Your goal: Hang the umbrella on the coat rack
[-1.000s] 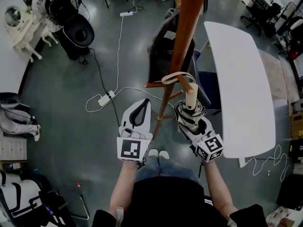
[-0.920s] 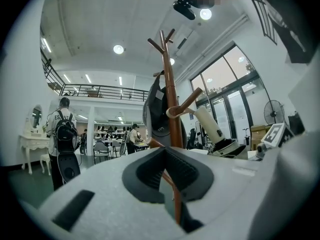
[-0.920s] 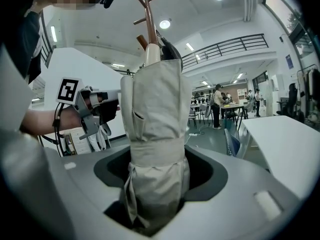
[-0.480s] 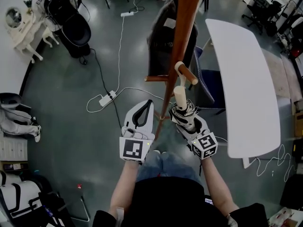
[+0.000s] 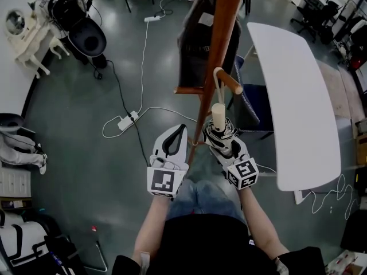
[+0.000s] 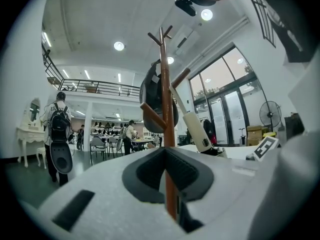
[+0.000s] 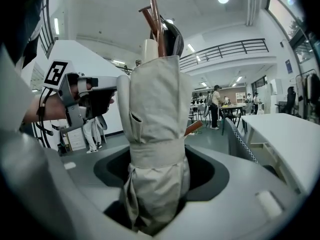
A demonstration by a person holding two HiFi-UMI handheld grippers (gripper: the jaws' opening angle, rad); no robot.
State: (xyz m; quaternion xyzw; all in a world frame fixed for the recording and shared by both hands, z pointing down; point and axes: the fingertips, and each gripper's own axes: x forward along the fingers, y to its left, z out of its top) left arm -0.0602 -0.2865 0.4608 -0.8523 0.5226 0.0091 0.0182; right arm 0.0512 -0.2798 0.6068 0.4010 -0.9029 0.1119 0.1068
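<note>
Two grippers, one umbrella, one coat rack. The right gripper (image 5: 223,141) is clamped on the folded beige umbrella (image 5: 218,118), whose strap lies over a peg (image 5: 230,85) of the coat rack (image 5: 221,33) — the white table (image 5: 292,96) edges in close on the right. The left gripper (image 5: 176,132), jaws together on nothing, hangs just left of the pole — open floor (image 5: 74,125) beyond.
</note>
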